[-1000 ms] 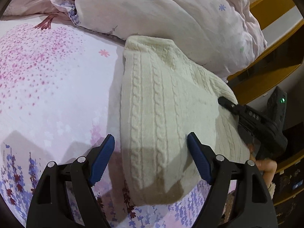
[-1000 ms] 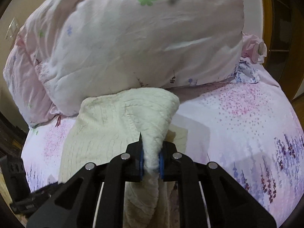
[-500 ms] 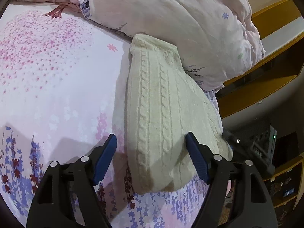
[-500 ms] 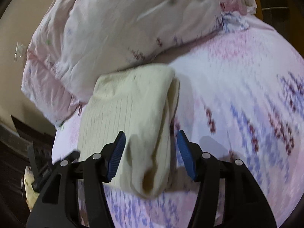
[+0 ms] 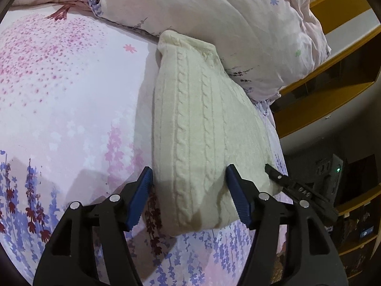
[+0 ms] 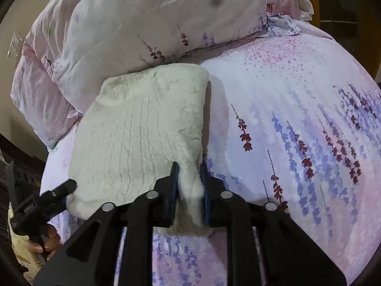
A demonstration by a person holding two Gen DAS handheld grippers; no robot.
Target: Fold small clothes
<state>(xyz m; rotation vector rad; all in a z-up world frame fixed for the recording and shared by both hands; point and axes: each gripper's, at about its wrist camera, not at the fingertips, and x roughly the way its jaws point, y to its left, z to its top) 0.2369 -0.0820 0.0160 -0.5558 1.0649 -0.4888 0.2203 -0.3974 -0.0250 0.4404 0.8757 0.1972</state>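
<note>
A cream cable-knit sweater (image 5: pixel 197 128) lies folded on the floral bed sheet (image 5: pixel 59 100), its far end against a bundled duvet. My left gripper (image 5: pixel 189 186) straddles the sweater's near end. Its jaws are closing, with the knit between the blue pads (image 5: pixel 140 195) but not squeezed. In the right wrist view the sweater (image 6: pixel 133 133) fills the left half. My right gripper (image 6: pixel 189 183) is closing on its near right edge, and a tuft of knit is pinched between the pads. The left gripper's tip (image 6: pixel 62 188) shows at the sweater's near left corner.
A pale pink duvet bundle (image 5: pixel 226 23) is heaped behind the sweater. Yellow wooden shelving (image 5: pixel 333 90) and a black device with a green light (image 5: pixel 338 169) stand beyond the bed's edge. A hand (image 6: pixel 45 245) holds the left gripper. Open sheet (image 6: pixel 297 119) spreads to the right.
The right gripper let go of the raised fold, which now lies flat, dropped lower and has closed on the sweater's near right edge. The left gripper's jaws have narrowed around the near end.
</note>
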